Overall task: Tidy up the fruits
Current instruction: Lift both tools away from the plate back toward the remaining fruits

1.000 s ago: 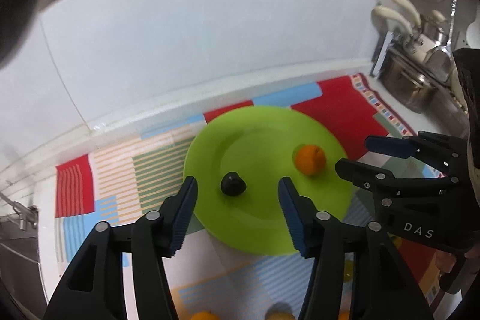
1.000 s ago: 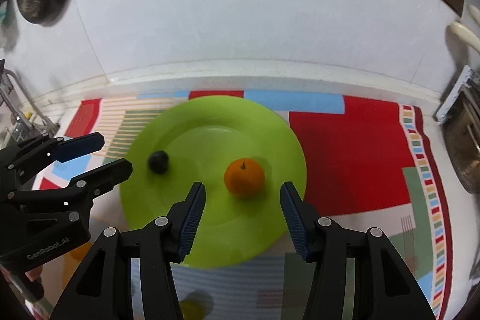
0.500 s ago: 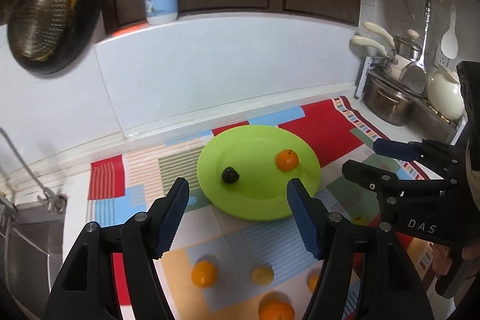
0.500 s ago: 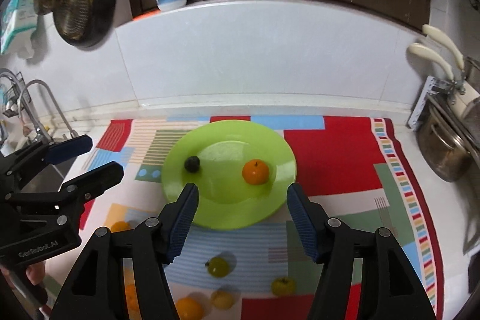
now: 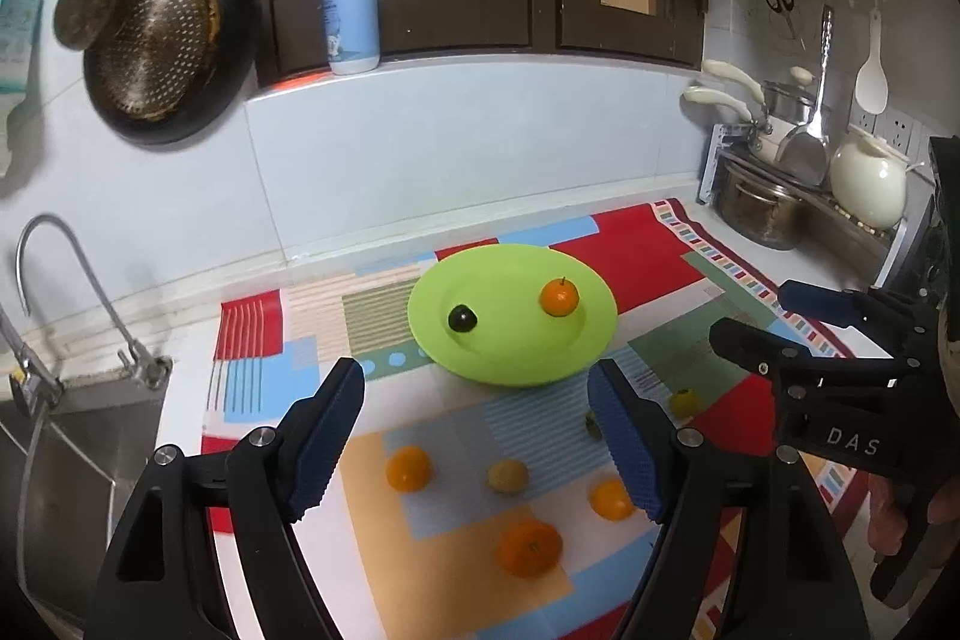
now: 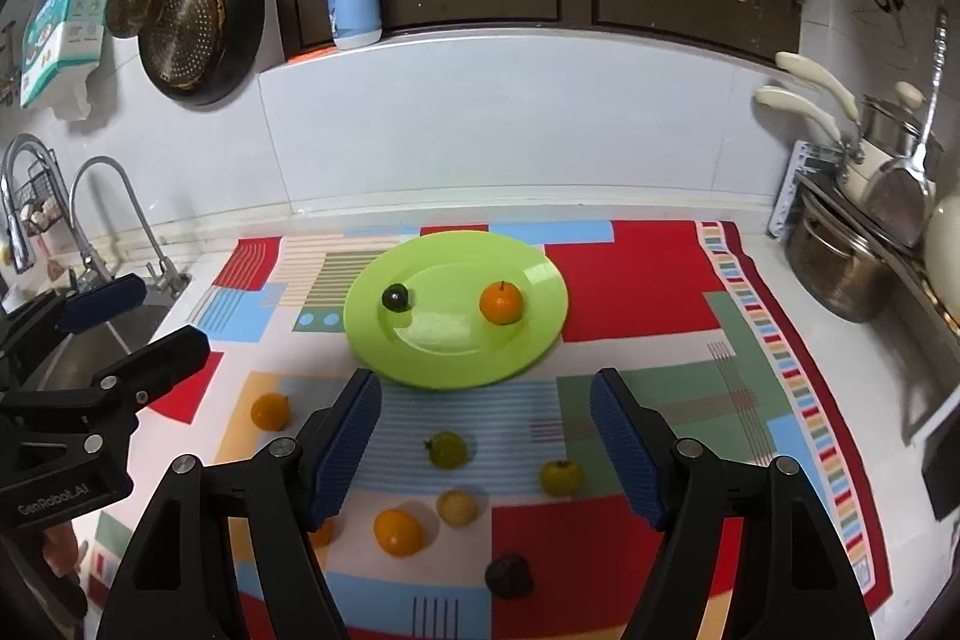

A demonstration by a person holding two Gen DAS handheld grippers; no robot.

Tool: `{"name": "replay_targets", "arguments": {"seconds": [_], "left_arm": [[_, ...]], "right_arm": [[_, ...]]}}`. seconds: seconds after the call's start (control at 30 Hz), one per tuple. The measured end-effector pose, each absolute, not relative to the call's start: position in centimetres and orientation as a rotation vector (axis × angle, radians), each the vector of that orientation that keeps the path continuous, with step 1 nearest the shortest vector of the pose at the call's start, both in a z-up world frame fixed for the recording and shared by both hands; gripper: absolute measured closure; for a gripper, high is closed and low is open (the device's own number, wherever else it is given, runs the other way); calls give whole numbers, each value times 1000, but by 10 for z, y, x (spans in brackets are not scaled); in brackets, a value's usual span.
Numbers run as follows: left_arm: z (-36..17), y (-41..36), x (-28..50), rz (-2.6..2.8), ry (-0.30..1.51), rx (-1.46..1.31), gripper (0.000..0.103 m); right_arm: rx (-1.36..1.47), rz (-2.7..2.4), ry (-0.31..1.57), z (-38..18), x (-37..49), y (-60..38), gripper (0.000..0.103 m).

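Now | orange [image 6: 501, 302] on green plate [image 6: 540, 274], stem up | both jaws opening, empty.

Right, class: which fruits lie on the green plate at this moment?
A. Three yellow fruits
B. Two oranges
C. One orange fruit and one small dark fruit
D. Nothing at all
C: the green plate holds only an orange fruit and a small dark fruit; the other fruits lie on the mat.

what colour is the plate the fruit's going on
Bright lime green plate, clearest in the right wrist view.
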State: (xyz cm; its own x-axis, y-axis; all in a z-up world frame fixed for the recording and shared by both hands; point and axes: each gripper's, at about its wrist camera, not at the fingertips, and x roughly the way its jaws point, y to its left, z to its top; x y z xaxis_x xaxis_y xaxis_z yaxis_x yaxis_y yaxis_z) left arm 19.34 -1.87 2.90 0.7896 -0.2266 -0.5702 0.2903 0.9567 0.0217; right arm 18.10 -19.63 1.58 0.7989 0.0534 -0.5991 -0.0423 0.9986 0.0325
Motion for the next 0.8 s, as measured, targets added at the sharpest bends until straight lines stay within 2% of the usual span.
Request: {"name": "replay_targets", "arguments": {"seconds": [0.4, 0.8], "left_arm": [[16, -18, 156, -274, 594, 108, 25], [-10, -19, 142, -260, 617, 123, 25]], "right_arm": [[-6, 20, 598, 10, 136, -196, 30], [-8, 9, 618, -19, 113, -196, 30]]}}
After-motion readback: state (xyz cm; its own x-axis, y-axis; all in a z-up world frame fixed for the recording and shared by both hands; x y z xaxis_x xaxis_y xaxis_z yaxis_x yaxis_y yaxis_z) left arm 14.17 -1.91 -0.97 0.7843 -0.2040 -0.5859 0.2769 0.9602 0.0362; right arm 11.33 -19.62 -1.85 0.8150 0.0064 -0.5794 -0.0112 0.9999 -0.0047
